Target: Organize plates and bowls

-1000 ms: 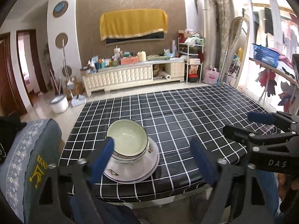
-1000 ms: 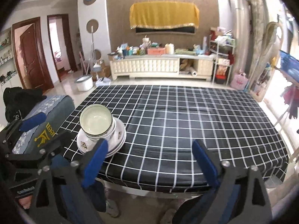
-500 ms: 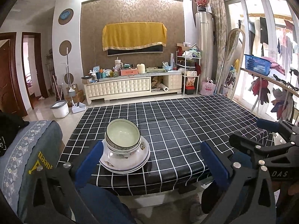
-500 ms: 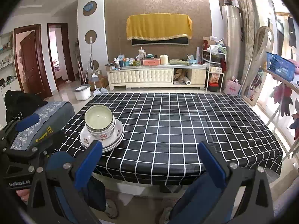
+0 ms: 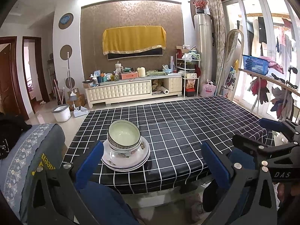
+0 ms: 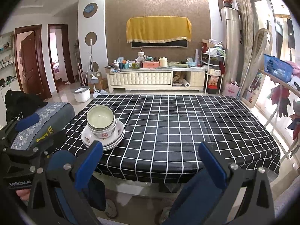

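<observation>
At the far left, your left wrist view shows a grey embroidered chair back [image 5: 28, 150] with yellow lettering filling the corner; your right wrist view shows the same chair smaller and adds a dark jacket [image 6: 20, 101] draped over it. Only the right view catches the underside of the table, where a foot [image 6: 112, 211] rests on the floor.

Your left gripper [image 5: 151, 161] points gently downward from off the near edge of the table [image 5: 187, 123], which is covered in a black cloth with a white grid. Its blue pads are spread wide with nothing between them. Your right gripper [image 6: 150, 159] sits at a similar downward tilt, also back of the near edge, pads likewise wide apart and empty. Each view catches the other gripper at its side: the right one at the right edge of the left view, the left one at the lower left of the right view.

The stack of plates [image 5: 127, 161] with nested bowls [image 5: 123, 136] on top stands on the near left part of the table. In the left view it lies just beyond your left gripper's left pad, clear of it. In the right view the stack [image 6: 103, 136] sits beyond the left pad too, untouched, the top bowl [image 6: 100, 118] pale green inside.
</observation>
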{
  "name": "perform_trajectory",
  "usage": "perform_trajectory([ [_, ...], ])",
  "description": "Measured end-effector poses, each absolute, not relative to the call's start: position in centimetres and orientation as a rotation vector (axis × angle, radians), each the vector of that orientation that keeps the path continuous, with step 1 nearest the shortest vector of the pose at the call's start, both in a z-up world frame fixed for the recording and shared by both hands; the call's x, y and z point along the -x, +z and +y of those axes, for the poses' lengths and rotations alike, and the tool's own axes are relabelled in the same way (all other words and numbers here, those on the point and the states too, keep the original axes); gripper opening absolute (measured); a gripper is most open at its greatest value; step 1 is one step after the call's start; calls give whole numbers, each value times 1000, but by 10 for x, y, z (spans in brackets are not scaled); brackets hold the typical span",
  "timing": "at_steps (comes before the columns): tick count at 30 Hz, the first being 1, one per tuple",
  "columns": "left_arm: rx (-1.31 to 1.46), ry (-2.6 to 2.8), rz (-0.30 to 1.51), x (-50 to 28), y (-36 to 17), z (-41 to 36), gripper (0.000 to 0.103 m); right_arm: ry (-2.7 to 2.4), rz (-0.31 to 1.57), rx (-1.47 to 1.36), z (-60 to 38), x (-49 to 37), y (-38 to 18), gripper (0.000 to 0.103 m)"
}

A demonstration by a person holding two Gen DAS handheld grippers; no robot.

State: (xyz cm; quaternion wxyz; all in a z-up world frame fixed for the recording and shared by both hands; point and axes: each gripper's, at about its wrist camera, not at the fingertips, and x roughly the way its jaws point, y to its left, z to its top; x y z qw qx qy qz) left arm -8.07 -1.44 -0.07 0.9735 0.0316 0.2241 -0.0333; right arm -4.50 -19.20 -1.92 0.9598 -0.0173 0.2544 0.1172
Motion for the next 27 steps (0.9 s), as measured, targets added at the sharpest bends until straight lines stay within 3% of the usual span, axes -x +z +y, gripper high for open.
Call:
perform_trajectory([
  [27, -27, -59, 483, 89, 0, -12, 103, 266, 499, 28, -195, 54, -17, 103],
])
